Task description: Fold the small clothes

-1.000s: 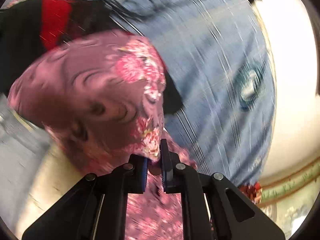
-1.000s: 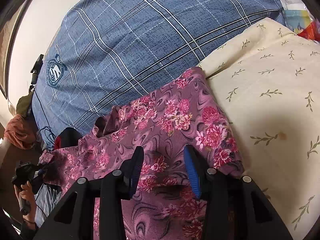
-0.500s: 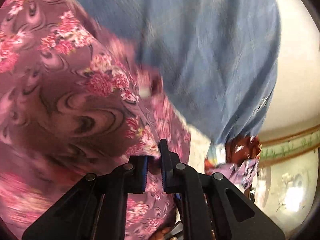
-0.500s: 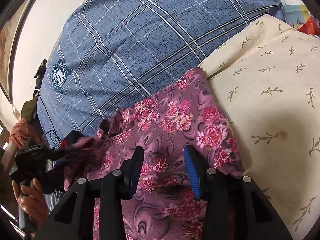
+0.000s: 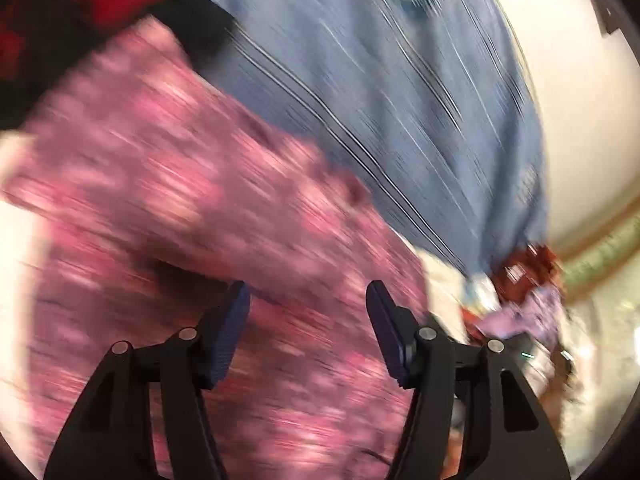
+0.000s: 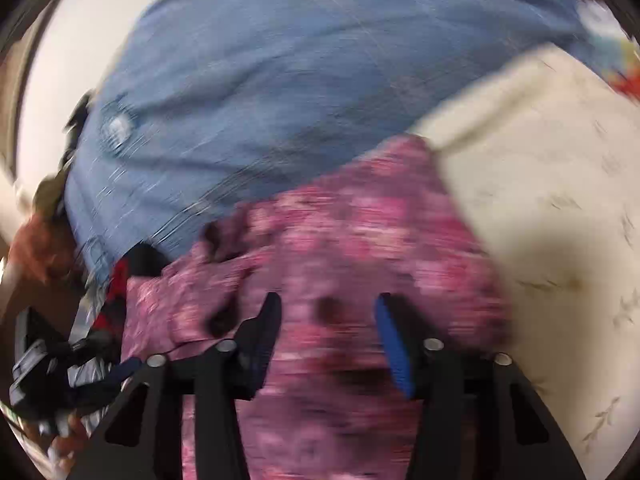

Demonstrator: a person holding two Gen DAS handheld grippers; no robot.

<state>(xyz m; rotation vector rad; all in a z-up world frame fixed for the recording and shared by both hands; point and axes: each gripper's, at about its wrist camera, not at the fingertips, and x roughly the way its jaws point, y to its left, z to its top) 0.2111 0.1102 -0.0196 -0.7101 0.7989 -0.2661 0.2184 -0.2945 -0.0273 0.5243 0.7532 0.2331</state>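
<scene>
A purple garment with pink flowers (image 5: pixel 192 208) lies on the bed, blurred by motion in both views. My left gripper (image 5: pixel 308 300) is open just above it, with nothing between its blue pads. In the right wrist view the same garment (image 6: pixel 360 240) fills the lower middle. My right gripper (image 6: pixel 326 312) is open over it and holds nothing. The other gripper and the hand holding it (image 6: pixel 44 364) show at the far left of the right wrist view.
A blue checked sheet (image 6: pixel 304 64) covers the bed behind the garment. A cream leaf-print pillow (image 6: pixel 552 184) lies to the right. A black and red cloth (image 5: pixel 80 12) lies at the left wrist view's upper left, and a heap of colourful clothes (image 5: pixel 520 292) at its right.
My left gripper was shut on the garment's edge and carried it across; now it has opened and let go. Both cameras are moving fast. My right gripper stays open.
</scene>
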